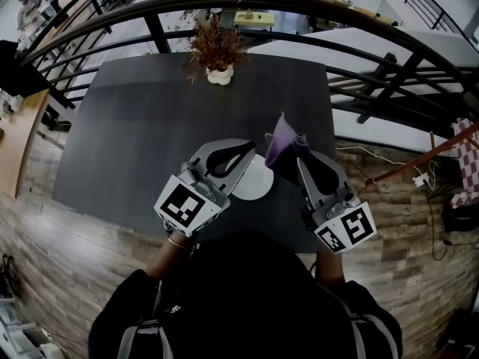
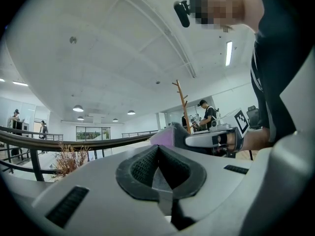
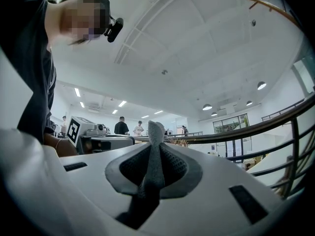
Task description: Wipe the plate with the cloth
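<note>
A small white plate (image 1: 258,182) shows just right of my left gripper (image 1: 249,149), above the near part of the dark table (image 1: 142,126). In the left gripper view the left gripper (image 2: 158,154) has its pads shut, and a thin pale edge of the plate (image 2: 160,187) is pinched between them. My right gripper (image 1: 299,161) is shut on a purple-grey cloth (image 1: 283,144). The cloth's bunched end (image 3: 156,132) sticks up past the pads of the right gripper (image 3: 156,154). Cloth and plate sit close together, and I cannot tell whether they touch.
A dried plant in a white pot (image 1: 218,58) stands at the table's far edge. A curved black railing (image 1: 359,32) runs behind and to the right of the table. Brick floor (image 1: 67,260) lies around the table's near edge. People stand far off in the background.
</note>
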A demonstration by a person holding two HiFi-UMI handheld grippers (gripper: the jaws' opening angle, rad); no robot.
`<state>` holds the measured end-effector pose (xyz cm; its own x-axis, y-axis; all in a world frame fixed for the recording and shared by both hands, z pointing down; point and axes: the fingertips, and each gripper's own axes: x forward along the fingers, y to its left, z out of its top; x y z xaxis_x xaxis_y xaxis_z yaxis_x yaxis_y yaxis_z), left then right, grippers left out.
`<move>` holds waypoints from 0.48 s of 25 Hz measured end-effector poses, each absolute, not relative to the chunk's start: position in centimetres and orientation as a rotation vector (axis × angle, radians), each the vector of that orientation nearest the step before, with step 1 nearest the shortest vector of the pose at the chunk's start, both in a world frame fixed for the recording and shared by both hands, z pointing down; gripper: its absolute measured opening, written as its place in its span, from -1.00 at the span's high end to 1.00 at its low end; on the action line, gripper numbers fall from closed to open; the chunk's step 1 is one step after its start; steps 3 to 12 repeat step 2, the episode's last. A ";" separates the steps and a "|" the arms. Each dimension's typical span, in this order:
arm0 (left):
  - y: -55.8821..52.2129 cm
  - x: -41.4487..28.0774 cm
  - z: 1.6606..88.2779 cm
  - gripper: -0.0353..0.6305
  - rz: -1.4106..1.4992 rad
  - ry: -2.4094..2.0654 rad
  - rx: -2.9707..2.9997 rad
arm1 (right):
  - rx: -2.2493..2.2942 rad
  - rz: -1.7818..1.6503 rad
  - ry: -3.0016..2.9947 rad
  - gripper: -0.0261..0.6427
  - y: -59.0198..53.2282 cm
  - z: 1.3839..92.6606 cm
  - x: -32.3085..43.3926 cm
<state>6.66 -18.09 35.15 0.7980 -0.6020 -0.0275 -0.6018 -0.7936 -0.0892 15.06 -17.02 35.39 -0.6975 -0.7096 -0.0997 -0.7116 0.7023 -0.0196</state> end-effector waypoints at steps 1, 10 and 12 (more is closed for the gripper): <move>-18.1 6.7 35.2 0.87 -0.005 0.971 -2.891 | -1.175 0.029 2.806 0.80 -17.0 35.4 15.1; -18.1 6.8 35.3 0.87 -0.007 0.972 -2.893 | -1.175 0.027 2.806 0.80 -17.0 35.5 15.1; -18.1 6.8 35.3 0.87 -0.007 0.972 -2.893 | -1.175 0.027 2.806 0.80 -17.0 35.5 15.1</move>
